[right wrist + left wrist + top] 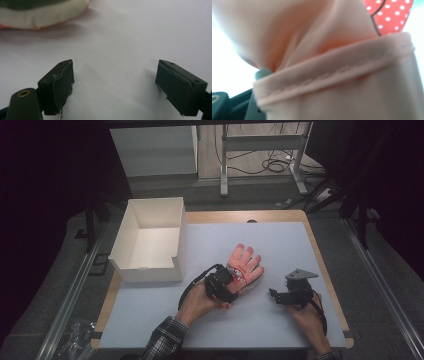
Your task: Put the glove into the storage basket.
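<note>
The glove, salmon pink with a patterned back, lies at the centre of the high view on the white table, its fingers spread toward the top of the frame and its cuff toward the bottom. The left gripper sits at the cuff end, just below and left of the glove, with the person's left hand behind it; in the left gripper view the pink hemmed cuff is bunched right against the camera and a grey jaw tip pokes out at its lower left edge, so the jaws are clamped on the cuff fabric. The right gripper rests low to the table at the lower right of the high view, well apart from the glove, jaws spread wide with nothing between them. A white open box stands at the upper left, beside the glove.
</note>
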The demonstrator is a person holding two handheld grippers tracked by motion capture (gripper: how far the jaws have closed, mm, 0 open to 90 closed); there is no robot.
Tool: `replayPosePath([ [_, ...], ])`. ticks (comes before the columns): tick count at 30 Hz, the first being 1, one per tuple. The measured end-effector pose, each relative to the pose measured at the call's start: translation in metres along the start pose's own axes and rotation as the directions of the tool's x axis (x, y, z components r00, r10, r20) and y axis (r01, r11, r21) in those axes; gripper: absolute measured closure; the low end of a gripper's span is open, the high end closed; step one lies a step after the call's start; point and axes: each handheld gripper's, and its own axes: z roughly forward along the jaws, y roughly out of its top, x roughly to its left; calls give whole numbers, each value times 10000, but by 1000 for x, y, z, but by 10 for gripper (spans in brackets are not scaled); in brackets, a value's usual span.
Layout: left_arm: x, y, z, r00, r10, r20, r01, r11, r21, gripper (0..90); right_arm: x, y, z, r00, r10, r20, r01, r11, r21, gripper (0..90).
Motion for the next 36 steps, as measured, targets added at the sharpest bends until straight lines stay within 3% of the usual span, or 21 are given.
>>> replayPosePath([
  [6,7,9,-13,9991,-191,-383,185,9997,-163,409,0,0,0,10000,1,-2,-1,10000,0,154],
  [16,27,23,-34,9949,-758,-663,730,9964,-427,405,0,0,0,10000,21,3,-21,10000,12,155],
  [36,60,50,-75,9850,-1345,-1078,1273,9893,-708,402,0,0,0,10000,24,-26,-24,10000,-3,154],
])
